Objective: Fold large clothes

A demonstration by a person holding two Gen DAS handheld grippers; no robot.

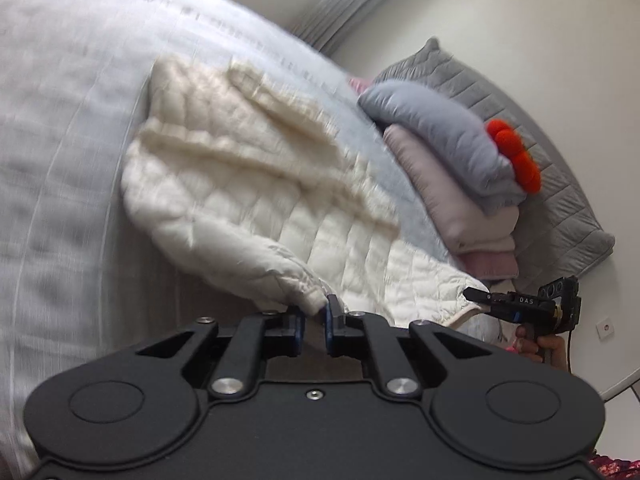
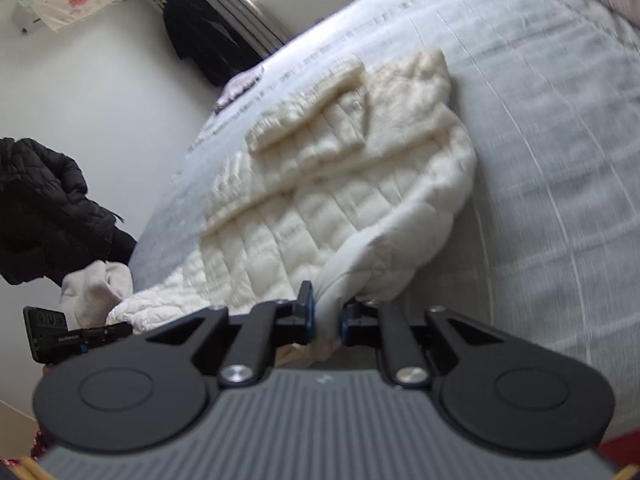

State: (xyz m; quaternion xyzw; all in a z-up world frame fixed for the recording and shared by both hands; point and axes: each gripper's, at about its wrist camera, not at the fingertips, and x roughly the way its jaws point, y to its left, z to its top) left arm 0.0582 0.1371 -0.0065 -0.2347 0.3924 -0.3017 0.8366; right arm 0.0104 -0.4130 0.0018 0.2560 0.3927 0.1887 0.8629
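Jacket (image 1: 248, 184) on bed (image 1: 60, 160); left gripper (image 1: 314, 316), right gripper (image 2: 328, 312) both pinching hem at 6 o'clock. Risk: slick quilting slipping out, fold skewing.

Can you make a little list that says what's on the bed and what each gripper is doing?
surface: bed with a pale grey cover
main garment: cream quilted jacket, lying on the bed, sleeves folded across it
left gripper: shut on the jacket's near edge
right gripper: shut on the jacket's near edge
beside the jacket: stack of folded clothes, grey on top of pink
on the stack: red pom-poms
by the wall: grey quilted cushion
picture quality: blurry
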